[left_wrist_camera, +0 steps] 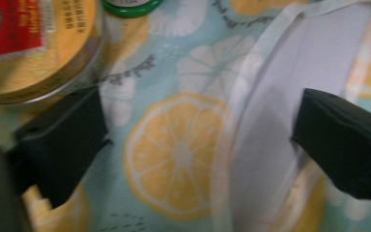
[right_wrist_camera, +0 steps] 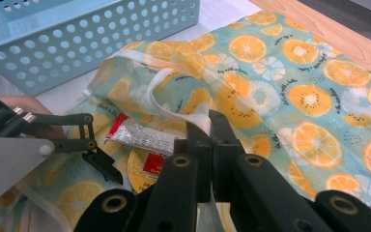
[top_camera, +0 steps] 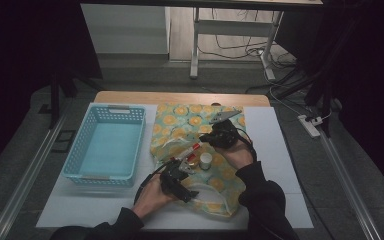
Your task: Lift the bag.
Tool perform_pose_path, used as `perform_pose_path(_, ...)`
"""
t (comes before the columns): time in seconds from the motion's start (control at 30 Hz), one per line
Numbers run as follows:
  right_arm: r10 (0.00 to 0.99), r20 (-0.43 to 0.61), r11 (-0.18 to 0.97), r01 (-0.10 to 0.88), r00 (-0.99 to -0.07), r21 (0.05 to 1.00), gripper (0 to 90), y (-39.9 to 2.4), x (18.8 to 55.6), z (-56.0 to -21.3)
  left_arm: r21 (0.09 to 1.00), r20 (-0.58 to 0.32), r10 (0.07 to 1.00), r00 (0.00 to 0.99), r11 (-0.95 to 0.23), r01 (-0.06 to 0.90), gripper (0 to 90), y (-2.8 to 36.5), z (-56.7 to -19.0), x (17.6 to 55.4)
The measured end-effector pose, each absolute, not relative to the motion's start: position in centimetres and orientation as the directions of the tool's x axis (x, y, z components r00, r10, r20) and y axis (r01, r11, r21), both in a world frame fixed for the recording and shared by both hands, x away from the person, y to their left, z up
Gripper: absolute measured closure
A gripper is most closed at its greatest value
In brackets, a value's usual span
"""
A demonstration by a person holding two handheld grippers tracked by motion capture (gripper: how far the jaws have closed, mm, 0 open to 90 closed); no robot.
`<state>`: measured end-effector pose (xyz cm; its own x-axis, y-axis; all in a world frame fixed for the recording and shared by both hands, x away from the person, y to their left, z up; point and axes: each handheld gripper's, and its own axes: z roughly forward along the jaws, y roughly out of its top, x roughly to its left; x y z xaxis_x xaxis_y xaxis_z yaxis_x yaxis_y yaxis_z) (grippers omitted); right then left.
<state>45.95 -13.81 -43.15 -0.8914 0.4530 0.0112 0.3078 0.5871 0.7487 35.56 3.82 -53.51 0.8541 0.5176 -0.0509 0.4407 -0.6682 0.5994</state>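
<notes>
Nearest to us in the high view, two dark sleeves come in from the bottom edge, each hand holding a black gripper over a fruit-print cloth bag [top_camera: 180, 127] lying flat on a white mat [top_camera: 275, 150].

Our left gripper [top_camera: 180, 172] hangs low over the near part of the bag. In the left gripper view its two jaws stand spread wide apart, with an orange-slice print and a pale cloth strap [left_wrist_camera: 275, 96] between them, and nothing pinched. Just beside the left jaw sits a round yellow tin [left_wrist_camera: 34, 46] with a red label, and a green-rimmed cap [left_wrist_camera: 130, 6] lies at the top edge.

A little farther on, our right gripper [right_wrist_camera: 207, 126] has its jaws pressed together on a white strap [right_wrist_camera: 174, 96] of the bag, lifting it into a loop. Just beyond those jaws lies a silver tube [right_wrist_camera: 140, 135] with a red end, resting on the cloth against the yellow tin. In the high view a small white cylinder [top_camera: 206, 160] stands near the tin.

Farther left, on the mat and beside the bag, sits a light blue perforated basket [top_camera: 87, 150]. Beyond the mat, the wooden table edge [top_camera: 180, 97] shows.
</notes>
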Motion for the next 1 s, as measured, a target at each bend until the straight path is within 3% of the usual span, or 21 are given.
perform_pose_path(0.1,0.453,0.011,0.587,0.308,-0.891,0.748,89.8,-13.8,45.9,-43.2,0.600,-0.046,0.515,0.856,-0.670,0.436,15.7,4.2,-53.3,35.7)
perform_pose_path(0.23,0.454,0.012,0.588,0.310,-0.891,0.747,89.8,-13.8,46.0,-43.2,0.610,-0.050,0.512,0.857,-0.664,0.432,38.8,4.7,-53.0,35.8)
perform_pose_path(0.67,0.455,0.016,0.589,0.315,-0.890,0.745,89.8,-13.9,45.9,-43.2,0.596,-0.092,0.522,0.848,-0.653,0.467,86.8,4.6,-52.7,35.9)
perform_pose_path(1.0,0.446,0.027,0.591,0.317,-0.895,0.741,89.9,-14.0,45.9,-42.9,0.593,-0.138,0.555,0.821,-0.618,0.517,89.6,4.7,-52.1,36.1)
